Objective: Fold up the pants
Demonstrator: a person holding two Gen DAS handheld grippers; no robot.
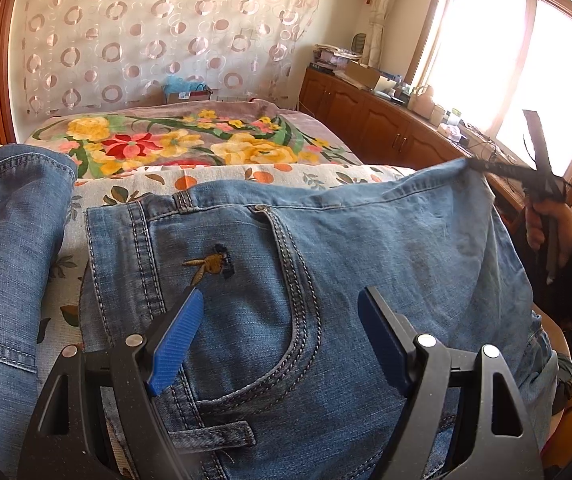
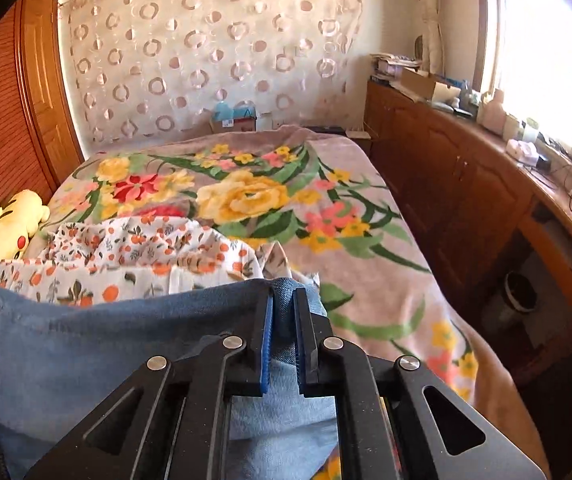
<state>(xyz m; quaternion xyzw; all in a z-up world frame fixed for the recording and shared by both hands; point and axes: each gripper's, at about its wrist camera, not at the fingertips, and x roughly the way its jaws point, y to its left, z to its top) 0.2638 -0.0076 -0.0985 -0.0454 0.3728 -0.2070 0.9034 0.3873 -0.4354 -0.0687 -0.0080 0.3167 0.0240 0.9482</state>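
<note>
Clearly we are near the start: the pants (image 1: 294, 280) lie mostly spread across the lower middle of the left wrist view, waistband, front pocket and a small embroidered bee (image 1: 211, 264) facing up, with another stretch of denim bunched at the left edge, and no neat fold shows yet. Our left gripper (image 1: 277, 308) hovers over the pocket area with its jaws wide apart and nothing between the blue pads. Our right gripper (image 2: 283, 304), seen centre-low in its own view, is pinched tight on an edge of the denim; in the left wrist view that corner appears raised at the right of the frame. We judge that the first fold is only being set up, and all the folding remains. The legs are cut off at the bottom and left of both frames, so we cannot tell how they lie. The floral bedspread (image 2: 326, 208) fills the middle, and glare from the window (image 1: 526, 60) washes out the upper right.
</note>
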